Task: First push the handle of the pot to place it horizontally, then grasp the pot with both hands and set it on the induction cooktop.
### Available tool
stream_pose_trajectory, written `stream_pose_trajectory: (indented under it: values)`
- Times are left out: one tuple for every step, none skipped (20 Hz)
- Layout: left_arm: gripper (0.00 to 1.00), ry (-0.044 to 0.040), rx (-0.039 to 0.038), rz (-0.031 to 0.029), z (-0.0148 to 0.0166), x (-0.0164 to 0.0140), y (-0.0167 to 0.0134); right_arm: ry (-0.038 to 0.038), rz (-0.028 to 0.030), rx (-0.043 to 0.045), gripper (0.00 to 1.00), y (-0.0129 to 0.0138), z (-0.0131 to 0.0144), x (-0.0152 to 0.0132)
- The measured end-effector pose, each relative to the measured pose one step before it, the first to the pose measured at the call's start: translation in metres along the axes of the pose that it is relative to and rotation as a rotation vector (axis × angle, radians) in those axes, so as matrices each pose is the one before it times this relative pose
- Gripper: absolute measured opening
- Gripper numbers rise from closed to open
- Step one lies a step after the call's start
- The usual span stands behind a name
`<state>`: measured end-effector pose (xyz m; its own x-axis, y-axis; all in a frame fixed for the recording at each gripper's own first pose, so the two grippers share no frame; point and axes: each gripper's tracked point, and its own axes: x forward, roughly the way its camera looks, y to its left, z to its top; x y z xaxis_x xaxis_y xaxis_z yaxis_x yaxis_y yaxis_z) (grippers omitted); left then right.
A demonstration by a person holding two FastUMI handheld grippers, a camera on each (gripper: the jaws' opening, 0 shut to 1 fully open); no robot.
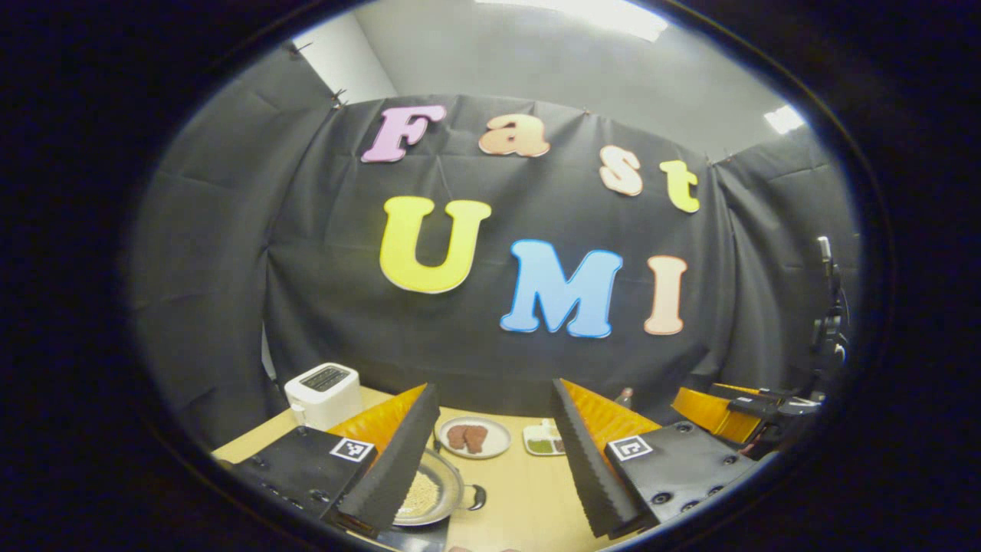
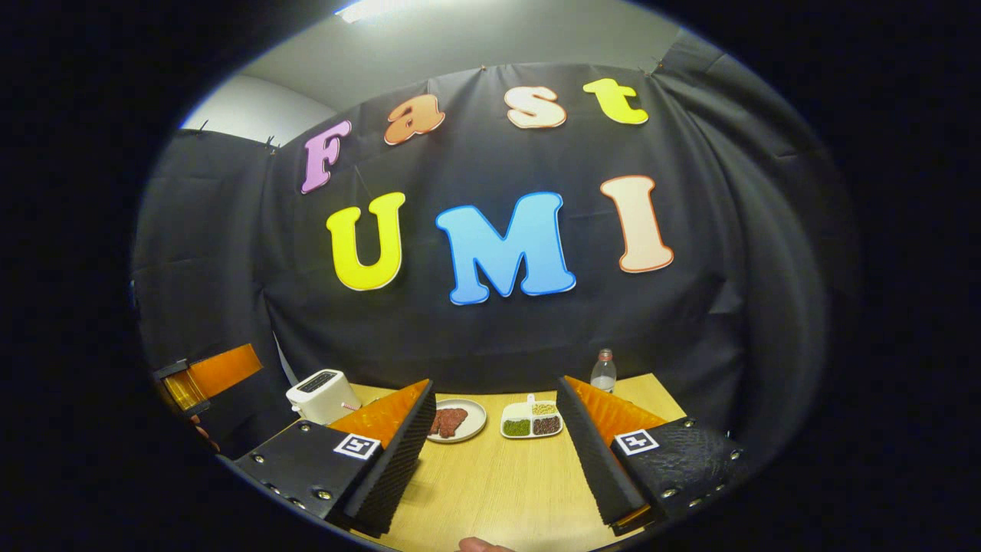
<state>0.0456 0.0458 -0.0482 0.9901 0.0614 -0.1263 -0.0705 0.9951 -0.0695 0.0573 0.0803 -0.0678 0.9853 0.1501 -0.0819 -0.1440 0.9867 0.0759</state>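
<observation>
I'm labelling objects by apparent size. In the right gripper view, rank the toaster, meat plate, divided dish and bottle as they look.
Largest to smallest:
1. toaster
2. meat plate and divided dish, too alike to split
3. bottle
The bottle stands farther back, so its true size is unsure.

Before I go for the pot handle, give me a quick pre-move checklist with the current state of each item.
1. Left gripper open: ok, jaws wide apart, nothing between them.
2. Right gripper open: ok, jaws wide apart, empty.
3. Pot located: ok, low in the left gripper view, partly behind a finger.
4. Handle horizontal: cannot tell; a dark handle juts from the rim.
5. Induction cooktop located: cannot tell.
6. Clutter kept clear: ok, plate, divided dish, toaster and bottle stand farther back on the table.
</observation>
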Motion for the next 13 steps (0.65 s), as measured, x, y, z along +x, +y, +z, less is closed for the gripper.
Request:
stream_pose_trajectory:
  values:
    - [0.95,-0.02145,0.00603,-0.00106,0.00882,-0.00602,-0.01340,-0.01093,0.00371,0.00225,0.95,-0.00645,0.00739,-0.00918]
    - [0.95,-0.01365,0.00593,-0.00181,0.00514,-0.00665,-0.01259,-0.00837,0.00521,-0.00105,0.96,-0.00620,0.00700,-0.00791]
    - [0.95,-0.01333,0.00593,0.00822,0.00395,-0.00536,-0.00915,-0.00451,0.00666,0.00276,0.95,-0.00432,0.00325,-0.00591]
    - [0.95,-0.00828,0.00038,0.00189,0.00377,-0.00684,-0.00716,0.00735,0.00292,0.00193,0.96,-0.00401,-0.00346,-0.00506]
    - [0.95,-0.00310,-0.00278,-0.00246,0.00677,-0.00847,-0.00873,0.00651,0.00931,0.00448,0.96,-0.00191,-0.00082,-0.00559]
    - [0.96,-0.00682,-0.00069,-0.00264,0.00787,-0.01021,-0.00613,0.00878,-0.00064,-0.00025,0.96,-0.00172,-0.00150,-0.00514]
    - [0.96,-0.00776,0.00535,-0.00320,0.00493,-0.00961,-0.00360,-0.00014,-0.00539,-0.00365,0.96,-0.00259,0.00123,-0.00518]
    - [0.95,-0.00639,0.00791,-0.00364,0.00250,-0.01396,0.00031,-0.00639,-0.00964,-0.00525,0.96,-0.00178,0.00182,-0.00465]
    - [0.95,0.00176,0.00705,-0.00420,-0.00066,-0.00724,-0.00016,-0.00614,-0.01118,-0.00637,0.95,-0.00116,0.00339,-0.00609]
    - [0.95,0.00104,0.00265,-0.00291,-0.00182,-0.00480,0.00150,-0.00563,-0.01138,-0.00745,0.95,0.00024,0.00149,-0.00617]
    - [0.95,0.00484,-0.00468,-0.00384,-0.00197,-0.00446,0.00059,-0.00138,-0.01056,-0.00293,0.95,0.00065,0.00153,-0.00611]
    - [0.95,0.00777,-0.00833,0.00162,-0.00255,-0.00435,0.00467,0.00306,-0.00576,0.00323,0.96,0.00236,0.00083,-0.00651]
    - [0.95,0.00101,-0.00953,0.00149,-0.00100,-0.00453,0.00390,-0.00038,-0.00027,0.00311,0.96,0.00348,0.00130,-0.00628]
